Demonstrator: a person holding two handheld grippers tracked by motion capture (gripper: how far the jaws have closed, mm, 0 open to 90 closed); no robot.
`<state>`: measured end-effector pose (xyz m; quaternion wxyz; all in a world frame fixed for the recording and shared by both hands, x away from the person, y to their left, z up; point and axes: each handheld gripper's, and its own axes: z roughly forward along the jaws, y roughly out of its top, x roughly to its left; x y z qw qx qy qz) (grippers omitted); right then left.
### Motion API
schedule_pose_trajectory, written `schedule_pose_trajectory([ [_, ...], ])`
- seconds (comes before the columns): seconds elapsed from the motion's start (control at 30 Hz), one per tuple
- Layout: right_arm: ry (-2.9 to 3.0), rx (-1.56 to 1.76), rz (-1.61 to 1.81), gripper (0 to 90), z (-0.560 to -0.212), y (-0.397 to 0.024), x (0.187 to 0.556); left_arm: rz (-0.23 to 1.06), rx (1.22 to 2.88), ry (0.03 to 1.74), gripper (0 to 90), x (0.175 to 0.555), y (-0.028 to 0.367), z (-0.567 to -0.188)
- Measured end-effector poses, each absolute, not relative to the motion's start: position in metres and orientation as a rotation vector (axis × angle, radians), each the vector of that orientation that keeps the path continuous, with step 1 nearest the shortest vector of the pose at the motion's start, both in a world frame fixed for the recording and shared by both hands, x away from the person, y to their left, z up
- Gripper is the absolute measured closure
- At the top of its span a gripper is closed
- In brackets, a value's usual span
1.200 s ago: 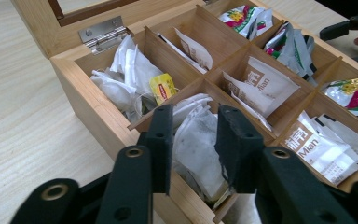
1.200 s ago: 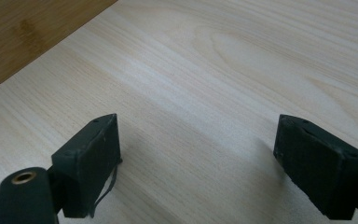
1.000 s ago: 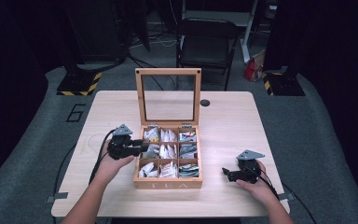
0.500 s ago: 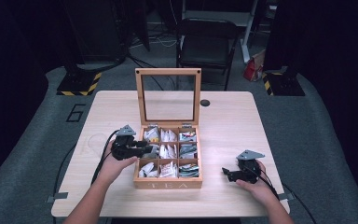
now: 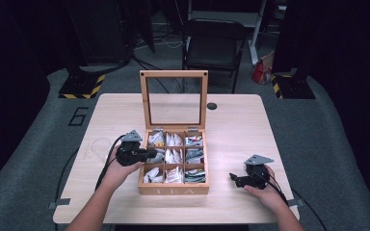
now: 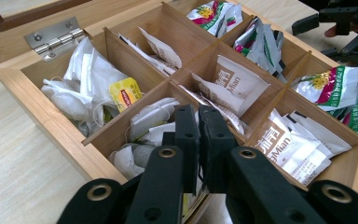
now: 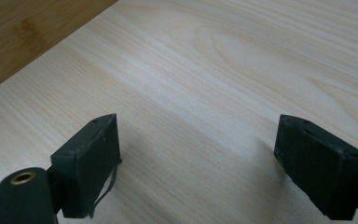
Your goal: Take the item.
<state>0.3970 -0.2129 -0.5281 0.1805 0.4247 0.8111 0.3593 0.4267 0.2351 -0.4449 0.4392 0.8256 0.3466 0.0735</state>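
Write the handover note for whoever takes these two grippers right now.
Left gripper: jaws closed together over the middle-left compartment of the tea box, above the white tea bags; whether a bag is pinched cannot be told.
Right gripper: jaws wide open, holding nothing, low over the bare table to the right of the box.
Box: lid upright and open, all nine compartments hold sachets.
Done: box opened, left gripper at the bags.
Left: no bag lies outside the box yet; probably lift one out.

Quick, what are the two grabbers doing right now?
Left gripper: jaws pressed together over the tea box; whether they pinch a tea bag cannot be told.
Right gripper: open, holding nothing, over the table.
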Motion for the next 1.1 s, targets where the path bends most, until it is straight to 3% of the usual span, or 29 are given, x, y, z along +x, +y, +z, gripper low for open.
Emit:
schedule_pose_trajectory([
  [0.73,2.291,1.198,1.015,13.6,-0.528,-0.213,0.397,0.239,2.058,0.883,89.6,0.416,0.26,-0.432],
  [1.1,2.291,1.2,1.015,13.6,-0.528,-0.213,0.397,0.344,1.963,0.81,89.9,0.414,0.254,-0.389],
])
